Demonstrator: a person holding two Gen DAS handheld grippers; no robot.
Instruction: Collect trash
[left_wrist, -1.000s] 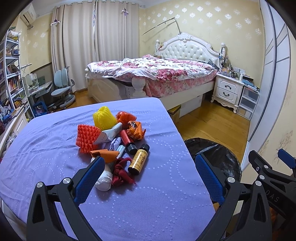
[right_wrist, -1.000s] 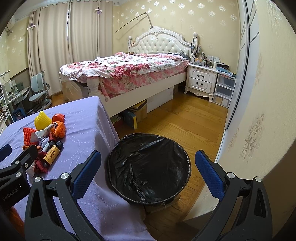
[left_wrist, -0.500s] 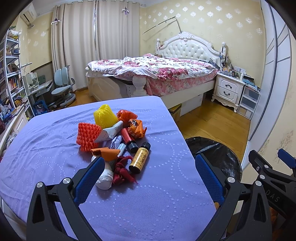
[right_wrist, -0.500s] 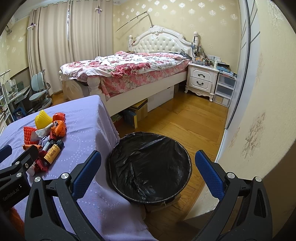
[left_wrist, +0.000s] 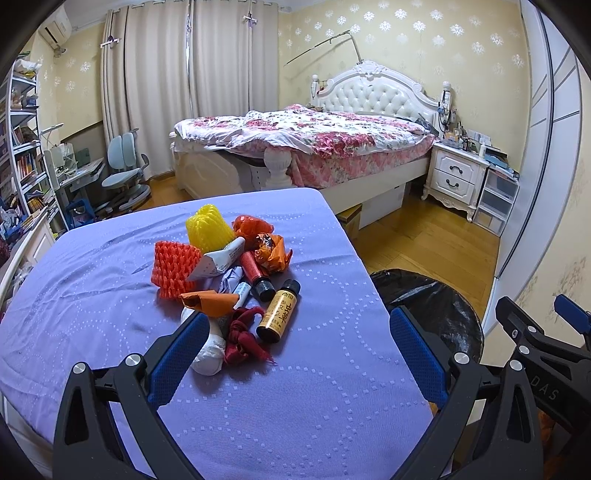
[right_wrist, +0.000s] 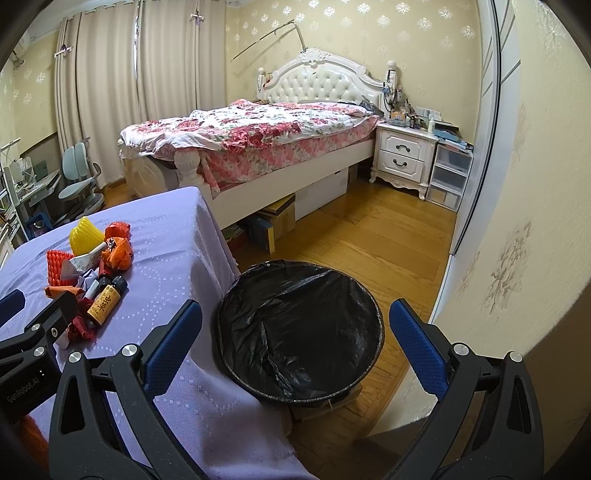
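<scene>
Left wrist view: the trash pile (left_wrist: 236, 280) sits untouched on the purple tablecloth (left_wrist: 295, 398) at twelve o'clock of the left gripper (left_wrist: 295, 354), tongs apart and empty. Right gripper (right_wrist: 295, 347), also spread, hovers above the black-lined bin (right_wrist: 299, 328) (apparently empty). Collecting hasn't begun.

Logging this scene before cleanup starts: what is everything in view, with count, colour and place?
Foam nets: two, yellow and red, far side of pile.
Wrappers: two, orange, right of yellow net.
Bottles: two, amber and red, lying in pile.
Paper carton: one, white, mid-pile.
Red cloth scrap: one, near edge.
Tablecloth: one, purple.
Bin: one, black liner, on floor beside table.
Bed: one, floral cover, behind.
Nightstand: one, white, beside bed.
Left gripper: open, empty.
Right gripper: open, over bin.
</scene>
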